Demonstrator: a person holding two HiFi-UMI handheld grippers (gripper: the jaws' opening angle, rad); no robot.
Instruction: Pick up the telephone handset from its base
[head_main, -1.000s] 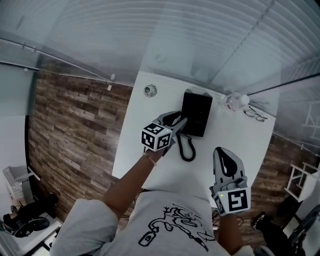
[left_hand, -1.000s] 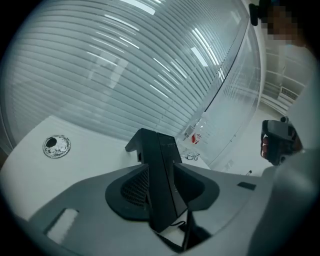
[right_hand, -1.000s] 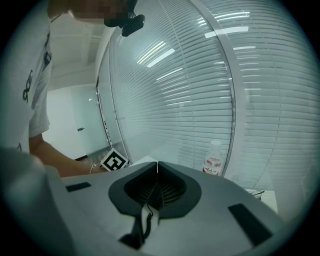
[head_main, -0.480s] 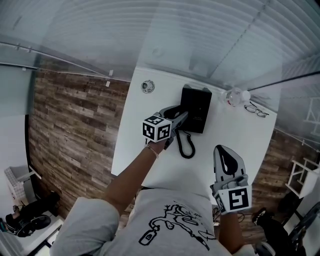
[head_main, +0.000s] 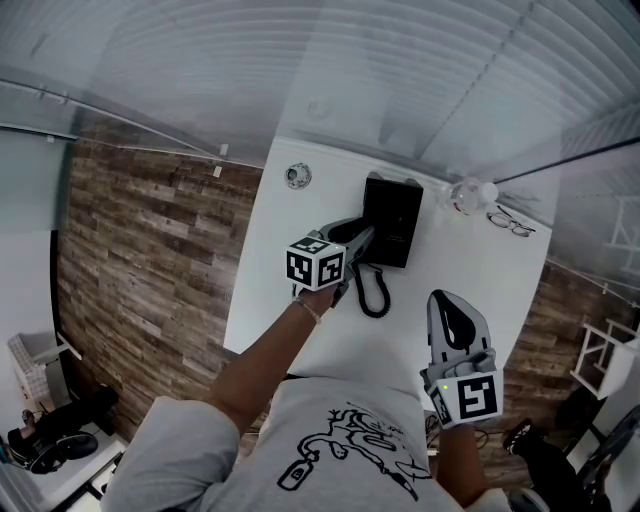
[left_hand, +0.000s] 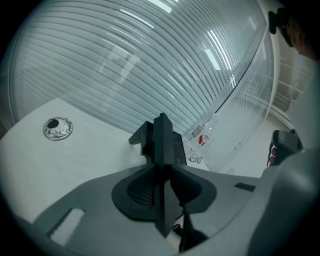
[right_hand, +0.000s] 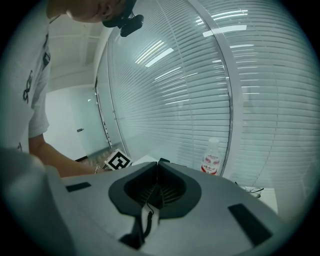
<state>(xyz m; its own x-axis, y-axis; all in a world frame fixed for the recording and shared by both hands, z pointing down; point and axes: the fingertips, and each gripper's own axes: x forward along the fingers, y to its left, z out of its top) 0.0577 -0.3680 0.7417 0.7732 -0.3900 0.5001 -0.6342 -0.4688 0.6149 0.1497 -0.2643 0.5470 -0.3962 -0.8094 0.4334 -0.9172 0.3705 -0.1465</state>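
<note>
Left tongs (head_main: 363, 238) just closed further, now clamped on black handset (left_hand: 161, 137) at phone base (head_main: 393, 225), right tongs (head_main: 441, 300) shut, empty, unmoved since before, bottle (head_main: 470, 196) upright on table (head_main: 480, 275)

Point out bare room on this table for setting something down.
Bare: white table's left strip from round metal grommet to near edge; right stretch below wire-framed glasses. Crowded: middle back, black telephone base, coiled black cord, clear plastic bottle.

I see phone base (head_main: 393, 225) on table (head_main: 290, 260), toward far edge. Handset (left_hand: 162, 131) at its left side, cord (head_main: 374, 292) in front. Bottle (head_main: 470, 195), then glasses (head_main: 508, 226), right of base. Round insert (head_main: 297, 177) left.
</note>
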